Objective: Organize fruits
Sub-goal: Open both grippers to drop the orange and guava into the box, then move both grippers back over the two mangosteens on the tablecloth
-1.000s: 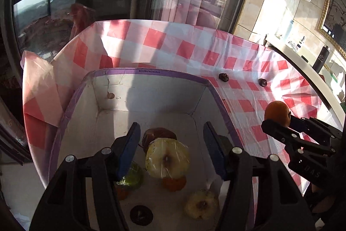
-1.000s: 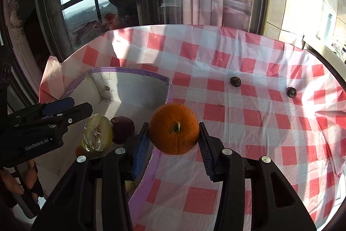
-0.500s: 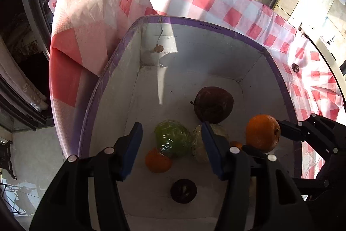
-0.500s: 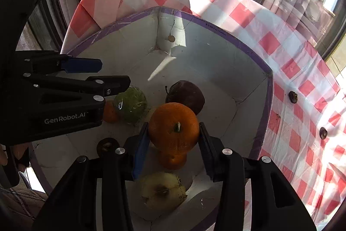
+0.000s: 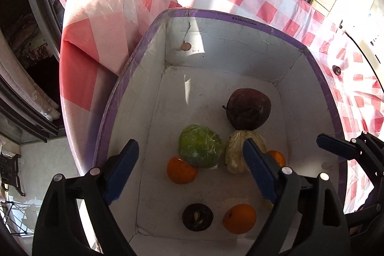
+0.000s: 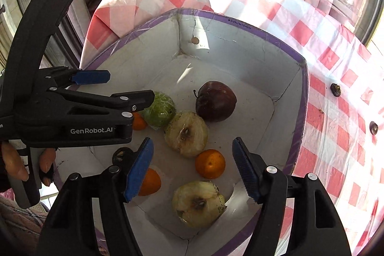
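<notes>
A white box with a purple rim (image 5: 242, 20) (image 6: 240, 24) holds several fruits: a dark red apple (image 5: 249, 109) (image 6: 215, 101), a green wrapped fruit (image 5: 199, 146) (image 6: 160, 110), two pale wrapped apples (image 6: 186, 134) (image 6: 198, 203), small oranges (image 5: 181, 170) (image 6: 210, 163) (image 5: 239, 218) and a dark fruit (image 5: 197, 217). My left gripper (image 5: 189, 169) is open and empty above the box; it also shows in the right wrist view (image 6: 115, 88). My right gripper (image 6: 193, 169) is open and empty above the oranges.
The box stands on a red-and-white checked tablecloth (image 6: 336, 97). Two small dark fruits (image 6: 335, 89) (image 6: 373, 128) lie on the cloth to the right of the box. Windows stand close behind the table.
My right gripper has opened and let go of the orange, which now lies in the box. Both grippers have shifted slightly over the box.
</notes>
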`<state>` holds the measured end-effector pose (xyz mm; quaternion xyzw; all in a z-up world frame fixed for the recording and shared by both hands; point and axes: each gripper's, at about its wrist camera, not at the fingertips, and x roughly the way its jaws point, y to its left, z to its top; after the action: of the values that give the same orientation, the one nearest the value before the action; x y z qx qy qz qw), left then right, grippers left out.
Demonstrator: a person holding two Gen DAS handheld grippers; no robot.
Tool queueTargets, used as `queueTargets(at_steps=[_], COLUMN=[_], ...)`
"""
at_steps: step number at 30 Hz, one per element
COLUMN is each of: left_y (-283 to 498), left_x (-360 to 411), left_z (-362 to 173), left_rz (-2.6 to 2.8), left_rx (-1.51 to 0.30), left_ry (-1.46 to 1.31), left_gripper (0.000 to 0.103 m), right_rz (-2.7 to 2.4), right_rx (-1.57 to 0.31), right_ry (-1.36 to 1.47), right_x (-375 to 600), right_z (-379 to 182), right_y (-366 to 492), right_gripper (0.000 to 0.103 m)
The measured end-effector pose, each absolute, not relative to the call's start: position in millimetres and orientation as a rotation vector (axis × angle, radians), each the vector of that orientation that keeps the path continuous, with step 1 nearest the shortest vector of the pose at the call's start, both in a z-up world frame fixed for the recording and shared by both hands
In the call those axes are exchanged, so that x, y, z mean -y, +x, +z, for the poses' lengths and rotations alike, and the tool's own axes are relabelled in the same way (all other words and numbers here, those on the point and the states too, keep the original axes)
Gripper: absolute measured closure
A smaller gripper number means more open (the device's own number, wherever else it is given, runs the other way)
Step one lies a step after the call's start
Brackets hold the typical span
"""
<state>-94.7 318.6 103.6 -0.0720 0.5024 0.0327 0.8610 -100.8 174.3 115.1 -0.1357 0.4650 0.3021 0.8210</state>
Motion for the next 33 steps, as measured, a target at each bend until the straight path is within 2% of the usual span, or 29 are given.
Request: queueTargets(at_steps=[22, 28, 33], left_y=[-90, -84, -88], left_x=[-304, -300, -300], left_z=[91, 87, 112], left_rz=[0.126, 0.164, 0.204], left_rx=[-1.119, -1.157, -1.059], left_ry=[-0.047, -0.011, -0.098], left_gripper=[0.006, 0.005, 0.004], right_rz=[0.689, 0.789, 0.752], right_rx=[-0.996, -0.957, -0.880], right_ry=[-0.141, -0.098, 0.021], right_x=[-147, -136, -92], right_z=[107, 115, 137], right_y=[-107, -107, -92], right_gripper=[0.022, 0.021, 0.019])
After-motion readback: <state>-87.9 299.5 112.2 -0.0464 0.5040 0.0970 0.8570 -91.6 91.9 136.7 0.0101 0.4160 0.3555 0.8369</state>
